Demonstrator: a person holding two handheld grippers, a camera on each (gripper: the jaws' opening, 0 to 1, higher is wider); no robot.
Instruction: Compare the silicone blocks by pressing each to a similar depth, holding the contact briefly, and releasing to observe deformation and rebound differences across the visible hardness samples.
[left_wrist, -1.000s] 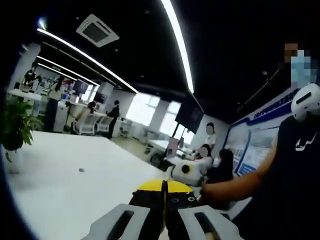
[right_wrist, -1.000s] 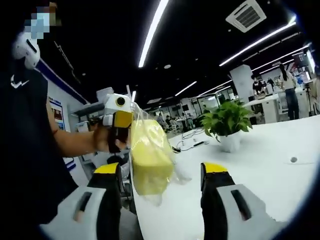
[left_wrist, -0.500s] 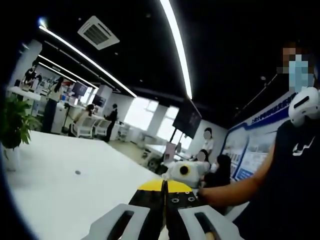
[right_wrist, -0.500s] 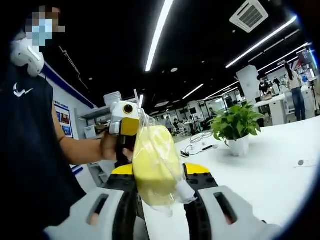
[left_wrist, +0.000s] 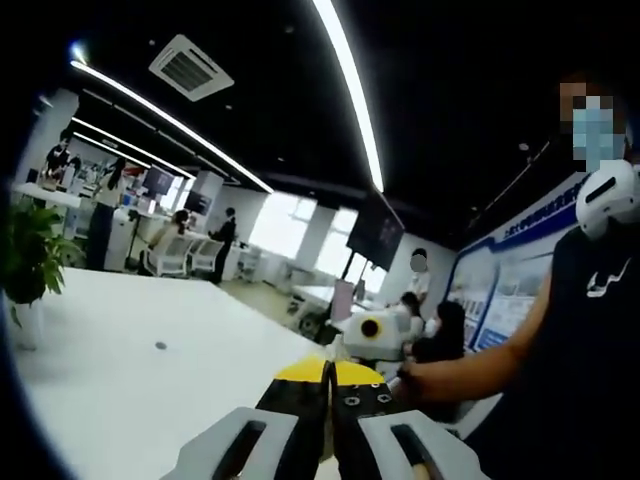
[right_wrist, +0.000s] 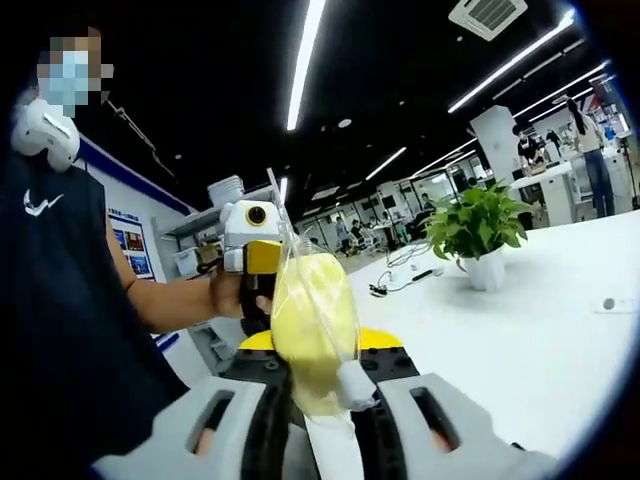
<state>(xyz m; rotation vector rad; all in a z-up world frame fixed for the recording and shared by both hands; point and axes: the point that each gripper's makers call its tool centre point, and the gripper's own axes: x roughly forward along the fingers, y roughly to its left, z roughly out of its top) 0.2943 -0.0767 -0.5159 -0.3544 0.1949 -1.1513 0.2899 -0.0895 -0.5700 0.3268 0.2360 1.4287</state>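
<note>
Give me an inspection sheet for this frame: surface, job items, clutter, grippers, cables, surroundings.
Surface: white table, mostly bare.
Job's things: yellow block in a clear bag, held up off the table.
Clutter: potted plant; small dark speck.
Grippers: right gripper squeezes the bagged block; left gripper shut, apparently on the bag's top edge.
Cables: dark cable on the table beyond the block.
Surroundings: open office, ceiling light strips, people at desks.

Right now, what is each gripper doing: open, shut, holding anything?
Left gripper: shut, pinching the top of the bag.
Right gripper: shut on the bagged yellow block.
</note>
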